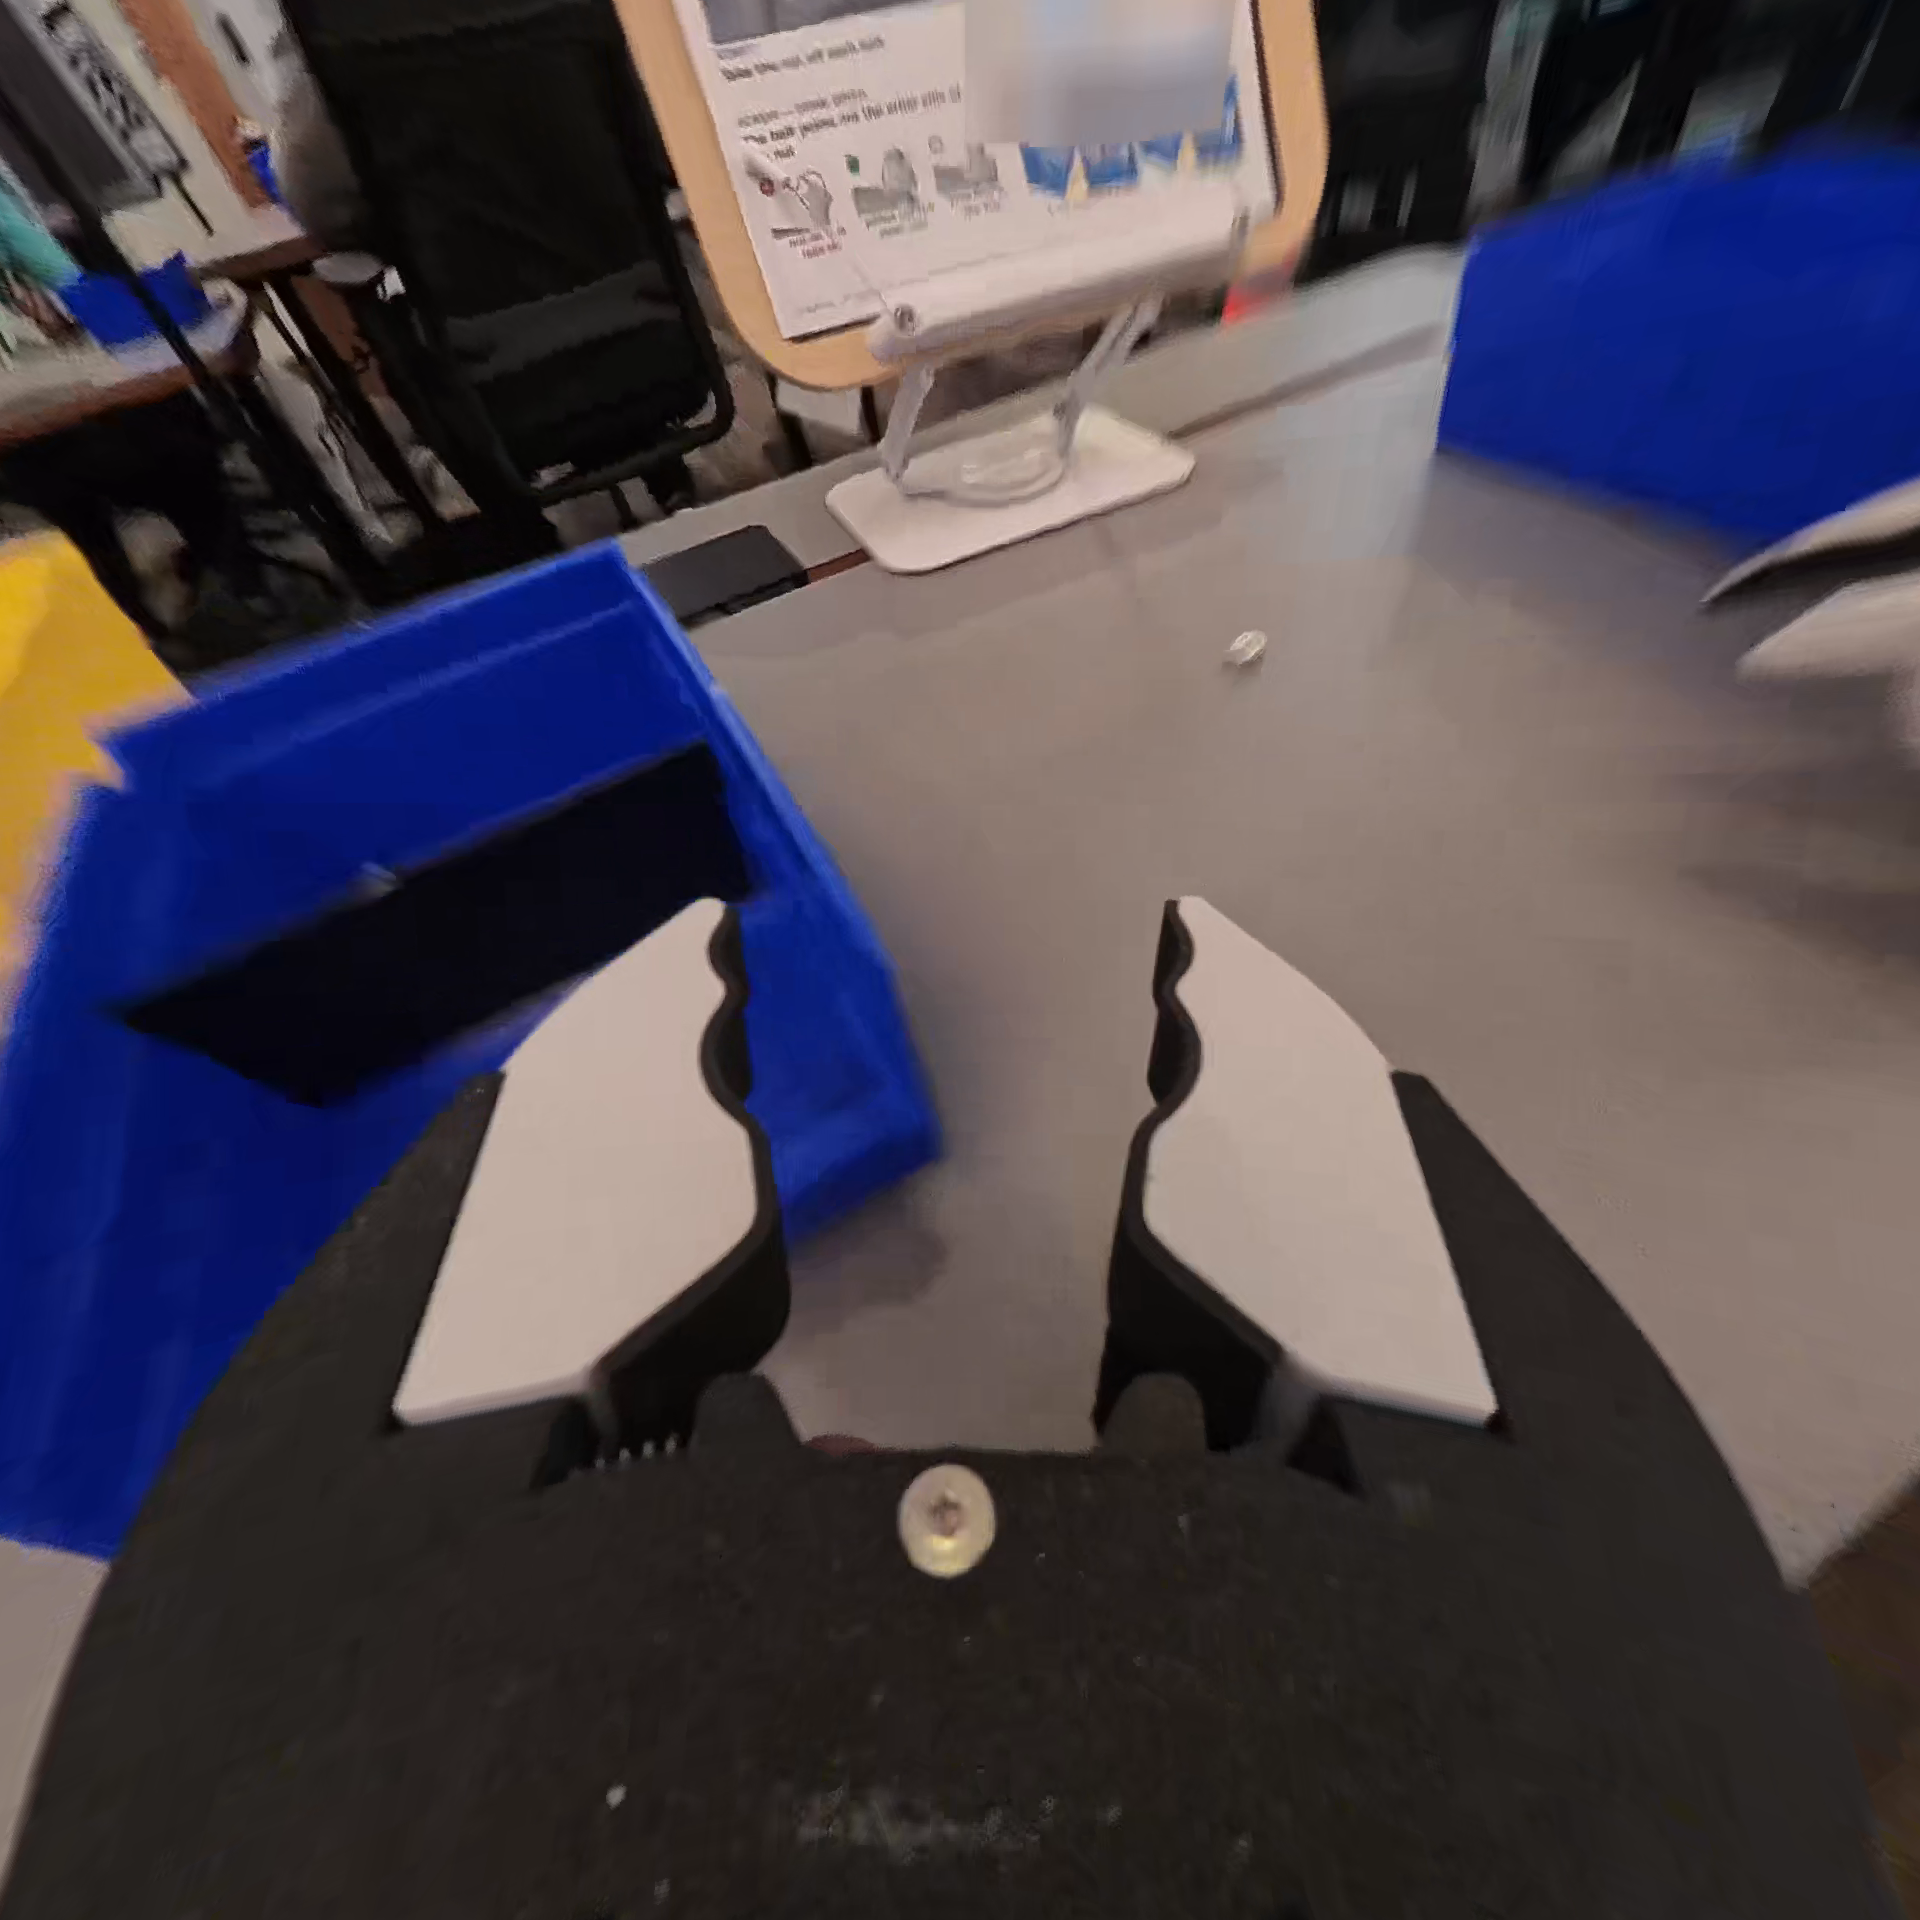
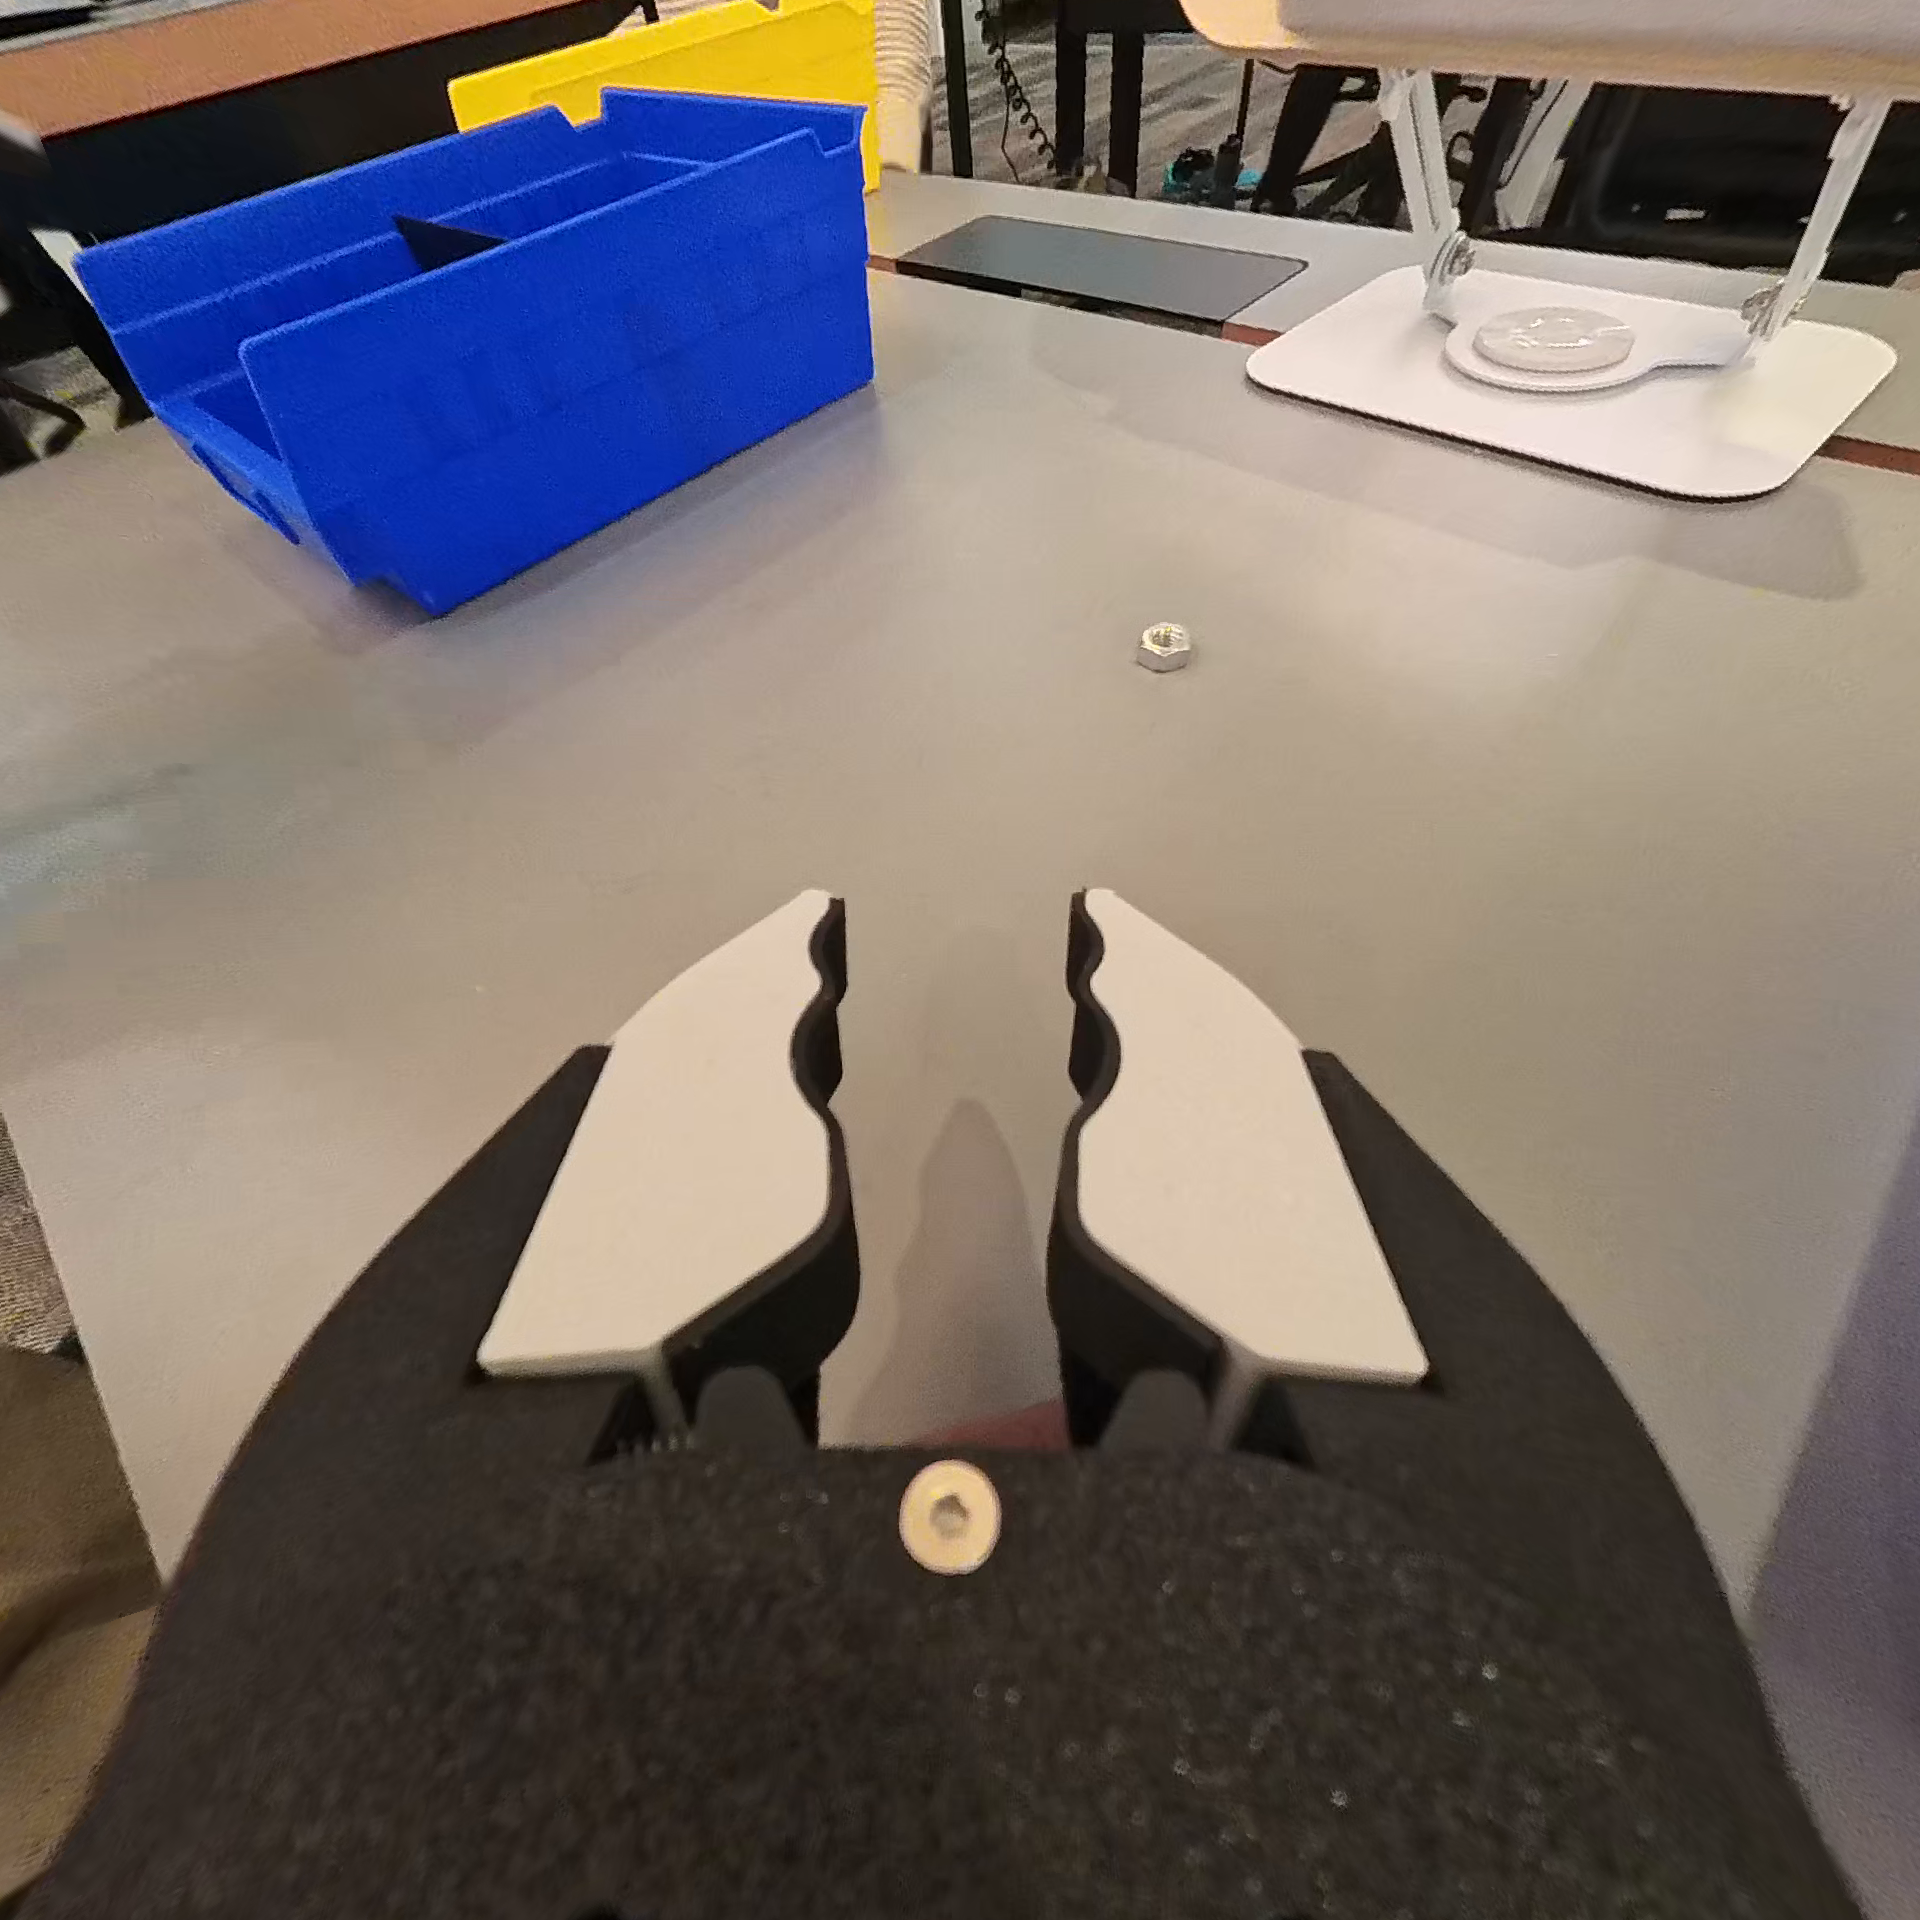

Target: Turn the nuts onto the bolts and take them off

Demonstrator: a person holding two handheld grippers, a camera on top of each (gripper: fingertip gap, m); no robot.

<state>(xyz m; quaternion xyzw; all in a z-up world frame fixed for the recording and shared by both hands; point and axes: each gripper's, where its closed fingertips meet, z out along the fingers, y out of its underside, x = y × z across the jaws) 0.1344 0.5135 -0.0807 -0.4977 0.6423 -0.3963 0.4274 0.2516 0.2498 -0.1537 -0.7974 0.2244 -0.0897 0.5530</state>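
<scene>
While both pairs of tongs hang above the grey table (image 2: 623, 831), neither one holds anything. Nearest in the right wrist view, the right tongs (image 2: 956, 904) have their two pale fingers (image 2: 717, 1122) spread, with bare tabletop showing through the gap. Straight ahead of them, well apart from the tips, a small silver nut (image 2: 1165, 646) lies flat on the table by itself. Farther off to the left stands a blue bin (image 2: 540, 395) with inner dividers, and just behind it a yellow bin (image 2: 675, 62). To the far right a white stand (image 2: 1558, 395) rests on the table, and a flat black panel (image 2: 1101, 265) lies between it and the bins. In the left wrist view, which is smeared by motion, the left tongs (image 1: 951, 914) are spread even wider, also empty. Their left finger (image 1: 603, 1164) overlaps the blue bin (image 1: 416, 790) in the picture, close beside it; whether they touch cannot be told. Beyond the tips the nut (image 1: 1245, 646) shows as a small blurred glint on the grey surface. A second blue bin (image 1: 1683, 343) sits at the far right, with the blurred fingers of the right tongs (image 1: 1829, 592) in front of it. At the back the stand (image 1: 1008, 488) carries a wood-framed board with a printed sheet (image 1: 987, 156).
</scene>
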